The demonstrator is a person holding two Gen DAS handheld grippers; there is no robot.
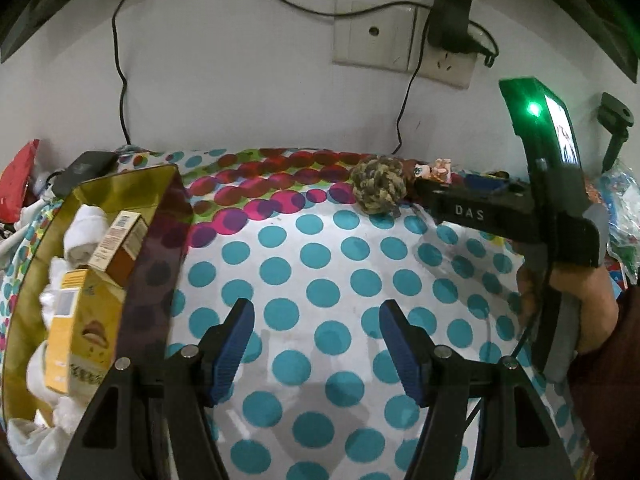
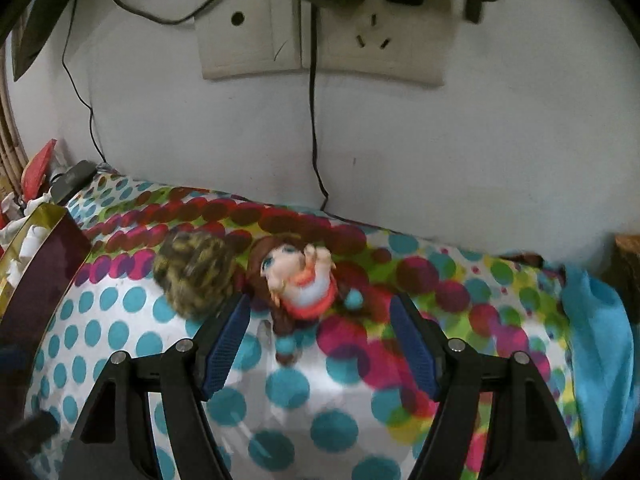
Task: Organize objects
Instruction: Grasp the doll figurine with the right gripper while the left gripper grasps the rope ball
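A small doll with brown hair and a red skirt lies on the polka-dot cloth, just beyond my open right gripper. A knitted olive-and-tan ball lies to its left, touching it; the ball also shows in the left wrist view. My left gripper is open and empty above the dotted cloth. A gold-lined maroon box at the left holds a yellow carton, a brown carton and white wrappings.
The right hand-held gripper body with a green light is at the right in the left wrist view. A wall with sockets, a plugged adapter and cables is behind. A blue bag lies at the right. Clutter and a red packet are at the far left.
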